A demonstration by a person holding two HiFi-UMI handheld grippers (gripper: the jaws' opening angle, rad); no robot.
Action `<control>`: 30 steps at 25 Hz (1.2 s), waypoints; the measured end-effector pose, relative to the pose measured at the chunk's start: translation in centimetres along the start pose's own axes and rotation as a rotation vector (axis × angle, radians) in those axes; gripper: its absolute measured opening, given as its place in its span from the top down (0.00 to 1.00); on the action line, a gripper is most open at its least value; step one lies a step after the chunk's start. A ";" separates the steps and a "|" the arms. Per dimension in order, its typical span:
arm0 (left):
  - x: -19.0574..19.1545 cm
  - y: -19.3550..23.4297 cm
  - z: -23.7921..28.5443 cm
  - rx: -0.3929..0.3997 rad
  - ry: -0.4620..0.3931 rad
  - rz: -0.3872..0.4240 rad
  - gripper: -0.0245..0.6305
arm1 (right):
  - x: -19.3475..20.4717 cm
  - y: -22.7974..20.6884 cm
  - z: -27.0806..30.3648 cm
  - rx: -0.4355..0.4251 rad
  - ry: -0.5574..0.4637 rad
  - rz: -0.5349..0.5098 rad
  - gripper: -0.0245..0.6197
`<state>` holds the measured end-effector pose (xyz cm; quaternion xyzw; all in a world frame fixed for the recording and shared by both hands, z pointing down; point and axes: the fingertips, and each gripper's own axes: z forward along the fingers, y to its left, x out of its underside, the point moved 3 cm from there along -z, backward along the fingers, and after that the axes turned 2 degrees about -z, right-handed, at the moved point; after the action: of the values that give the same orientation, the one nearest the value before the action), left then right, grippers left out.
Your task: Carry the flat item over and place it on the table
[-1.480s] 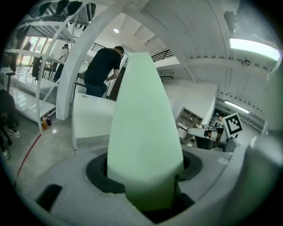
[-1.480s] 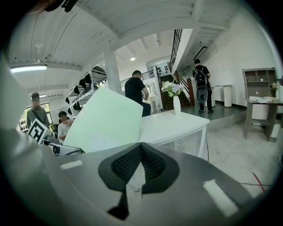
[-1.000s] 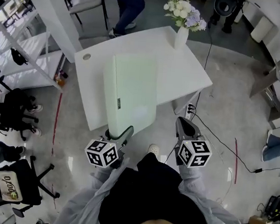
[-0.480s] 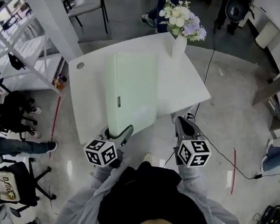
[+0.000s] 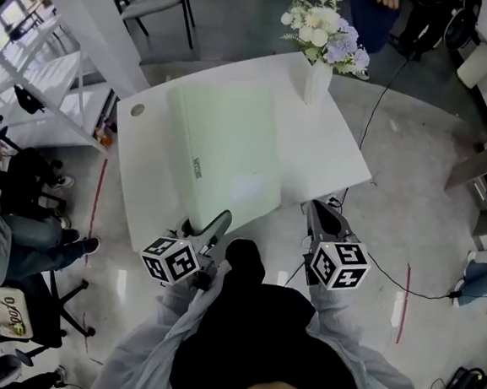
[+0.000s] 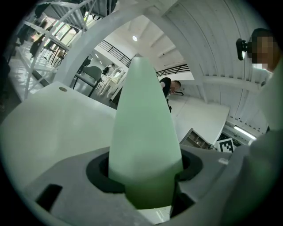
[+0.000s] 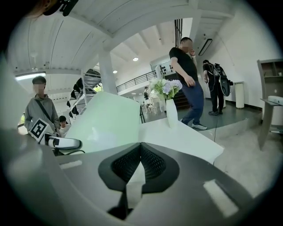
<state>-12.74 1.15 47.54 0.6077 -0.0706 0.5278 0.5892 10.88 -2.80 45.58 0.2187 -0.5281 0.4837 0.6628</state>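
Left gripper [image 5: 209,231]: clamped on near edge of flat item [image 5: 226,154], pads pressing both faces. Flat item reaching far ahead of jaws, over table [image 5: 323,154], tilted; contact with tabletop not discernible. Right gripper [image 5: 319,220]: jaws pressed together, empty, off to the right, just short of table's near edge.

Risks, as judged:
- Sag or twist out of the one-edge pinch, owing to long overhang ahead of jaws.
- Skid on release, owing to smooth face on smooth tabletop.
- Knock against vase [image 5: 315,79], ahead and to the right, owing to far corner swinging during lowering.

Materials and shapes:
- flat item: pale green, rigid-looking rectangular panel, rounded edges, faint sheen.
- table: white, smooth, rounded corners, small round grommet [image 5: 136,110] ahead-left.
- vase: white, slim, upright, with white and lilac flowers [image 5: 321,31].
- pads [image 7: 154,163]: black, ribbed.
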 end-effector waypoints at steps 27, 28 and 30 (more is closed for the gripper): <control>-11.7 6.3 20.9 0.027 -0.001 -0.272 0.54 | -9.5 -12.5 19.0 -0.049 0.098 0.017 0.95; -11.9 6.6 21.3 0.035 0.000 -0.295 0.54 | -9.6 -12.6 19.3 -0.049 0.102 0.017 0.95; -12.1 7.1 22.1 0.052 0.002 -0.339 0.54 | -9.6 -12.8 19.9 -0.050 0.112 0.017 0.95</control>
<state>-10.62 -24.94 48.88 0.6254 0.0471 0.4231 0.6540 12.59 -28.30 46.60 0.1701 -0.5041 0.4876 0.6923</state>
